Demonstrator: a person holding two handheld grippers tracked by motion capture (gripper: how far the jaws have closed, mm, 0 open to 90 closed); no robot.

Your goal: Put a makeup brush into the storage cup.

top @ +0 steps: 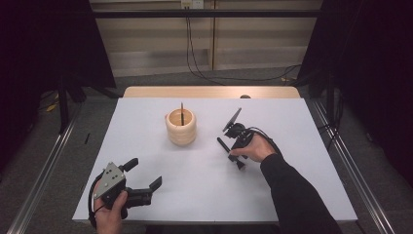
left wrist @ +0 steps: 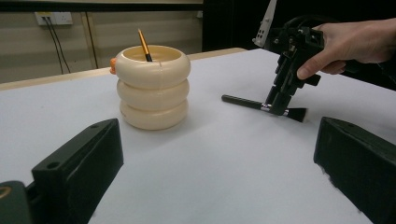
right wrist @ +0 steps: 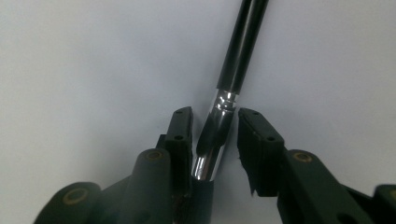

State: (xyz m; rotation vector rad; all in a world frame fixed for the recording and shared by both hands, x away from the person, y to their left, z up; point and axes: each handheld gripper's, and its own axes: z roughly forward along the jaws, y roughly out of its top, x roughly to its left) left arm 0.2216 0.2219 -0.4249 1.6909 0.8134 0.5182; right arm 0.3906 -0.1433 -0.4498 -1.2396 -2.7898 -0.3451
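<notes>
A white worktop (top: 204,195) is sitting in a dim room with dark curtains at both sides and a pale wall behind. Lying flat on it, right of centre, is a makeup brush (left wrist: 247,102) with a slim black handle, a shiny metal ferrule (right wrist: 212,140) and dark bristles. It is looking light and stiff, with a smooth, probably slippery handle and soft bristles best left alone; the ferrule seems the surest place to take hold. The right gripper (right wrist: 210,135) is pointing down over exactly that spot, its jaws narrowed to either side of the ferrule, one pad touching and the other standing a sliver apart, so not yet clamping. At about ten o'clock from the brush, a cream ribbed holder (top: 181,127) is standing with another brush (top: 182,113) upright inside. At seven o'clock, near the front edge, the left gripper (top: 146,174) is resting wide open, holding nothing.
</notes>
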